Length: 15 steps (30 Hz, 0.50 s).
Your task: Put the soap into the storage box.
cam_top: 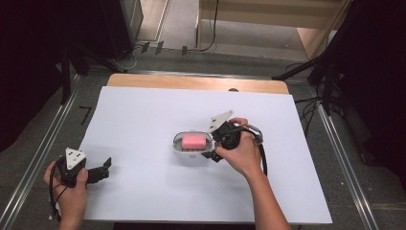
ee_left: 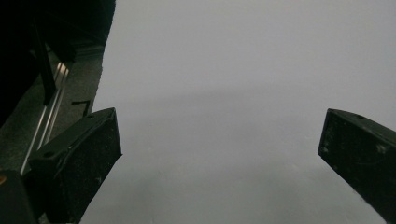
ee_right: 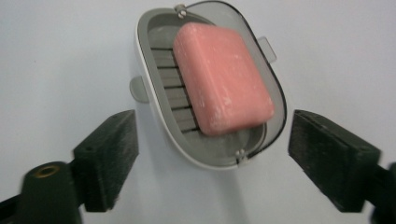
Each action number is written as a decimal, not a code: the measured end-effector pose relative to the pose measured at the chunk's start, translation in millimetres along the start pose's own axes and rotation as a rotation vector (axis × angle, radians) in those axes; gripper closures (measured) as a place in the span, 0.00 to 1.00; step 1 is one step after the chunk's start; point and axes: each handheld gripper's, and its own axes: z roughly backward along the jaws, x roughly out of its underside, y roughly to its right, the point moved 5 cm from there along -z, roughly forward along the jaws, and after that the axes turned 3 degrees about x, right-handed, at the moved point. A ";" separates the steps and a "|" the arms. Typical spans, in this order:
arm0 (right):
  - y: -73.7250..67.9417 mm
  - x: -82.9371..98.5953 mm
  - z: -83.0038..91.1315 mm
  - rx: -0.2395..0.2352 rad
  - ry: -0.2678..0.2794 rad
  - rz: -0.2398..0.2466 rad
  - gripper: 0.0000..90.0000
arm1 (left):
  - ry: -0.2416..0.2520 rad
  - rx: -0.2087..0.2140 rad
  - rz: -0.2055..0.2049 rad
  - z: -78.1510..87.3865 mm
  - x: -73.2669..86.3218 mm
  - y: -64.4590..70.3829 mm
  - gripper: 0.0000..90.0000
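A pink soap bar (ee_right: 222,79) lies in an oval white soap box (ee_right: 149,100) with a grey slatted insert. The box's smoky clear lid (ee_right: 275,100) stands hinged open along one side. In the high view the soap bar (cam_top: 193,141) and box (cam_top: 178,147) sit mid-table on the white sheet (cam_top: 143,115). My right gripper (cam_top: 211,143) is just right of the box, open. In its own view the right gripper (ee_right: 212,135) has its jaws on either side of the box's near end, touching nothing. My left gripper (cam_top: 103,171) rests open at the front left, over bare sheet (ee_left: 224,70).
The sheet covers a wooden table (cam_top: 191,82) whose far edge shows beyond it. Metal rails (cam_top: 45,143) run along both sides, with dark stands (cam_top: 64,67) and cables (cam_top: 311,103) on the floor around. The sheet's left edge (ee_left: 100,88) is close to the left gripper.
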 end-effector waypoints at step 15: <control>8.5 45.8 18.7 0.071 0.033 -0.125 0.00 | -0.006 -0.001 -0.002 0.1 0.1 0.5 0.00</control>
